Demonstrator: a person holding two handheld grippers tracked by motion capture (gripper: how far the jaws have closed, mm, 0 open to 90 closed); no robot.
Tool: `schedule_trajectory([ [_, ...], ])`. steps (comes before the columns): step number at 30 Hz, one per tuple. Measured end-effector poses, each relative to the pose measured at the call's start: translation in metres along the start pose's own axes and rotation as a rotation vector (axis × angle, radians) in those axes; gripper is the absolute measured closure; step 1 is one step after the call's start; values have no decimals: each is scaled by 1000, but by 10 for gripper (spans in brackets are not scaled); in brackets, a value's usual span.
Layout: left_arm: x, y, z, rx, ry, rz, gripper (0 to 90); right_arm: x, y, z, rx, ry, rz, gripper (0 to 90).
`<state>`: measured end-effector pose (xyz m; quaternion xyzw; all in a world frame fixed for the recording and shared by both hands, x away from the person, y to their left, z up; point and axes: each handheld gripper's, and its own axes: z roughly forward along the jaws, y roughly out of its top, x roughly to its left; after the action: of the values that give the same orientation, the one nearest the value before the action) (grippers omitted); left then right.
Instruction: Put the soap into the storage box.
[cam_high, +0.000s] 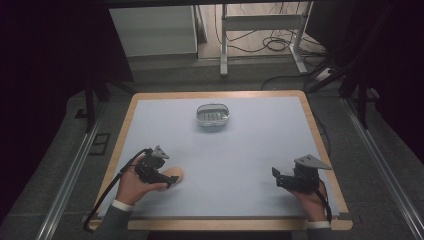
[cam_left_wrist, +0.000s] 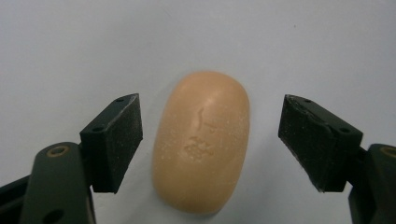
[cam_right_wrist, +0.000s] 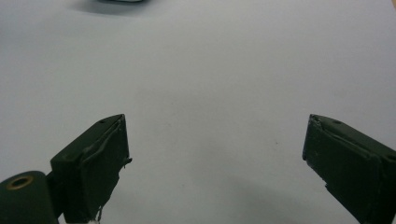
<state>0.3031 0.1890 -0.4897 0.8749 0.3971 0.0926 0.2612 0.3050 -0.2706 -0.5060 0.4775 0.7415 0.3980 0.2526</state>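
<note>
One soap bar (cam_left_wrist: 201, 142) lower left, between left gripper's (cam_left_wrist: 210, 140) spread fingers; one dish (cam_high: 213, 115) upper centre; right gripper (cam_right_wrist: 215, 163) spread, empty.

Dim room, white table frame (cam_high: 260, 22) behind

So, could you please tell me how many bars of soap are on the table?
1. The soap bar lies near the table's front left, between the open left claw's jaws, untouched.
</note>
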Motion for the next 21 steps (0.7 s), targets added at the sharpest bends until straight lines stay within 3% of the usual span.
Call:
schedule_trajectory([
  [4,5,-6,8,20,-3,-17,226,0,0,1,2,-2,-2,70],
  [13,6,-9,21,65,-24,5,235,1,-1,2,8,-2,-6,70],
  [21,6,-9,33,96,-18,18,256,0,-1,3,14,-6,-3,70],
])
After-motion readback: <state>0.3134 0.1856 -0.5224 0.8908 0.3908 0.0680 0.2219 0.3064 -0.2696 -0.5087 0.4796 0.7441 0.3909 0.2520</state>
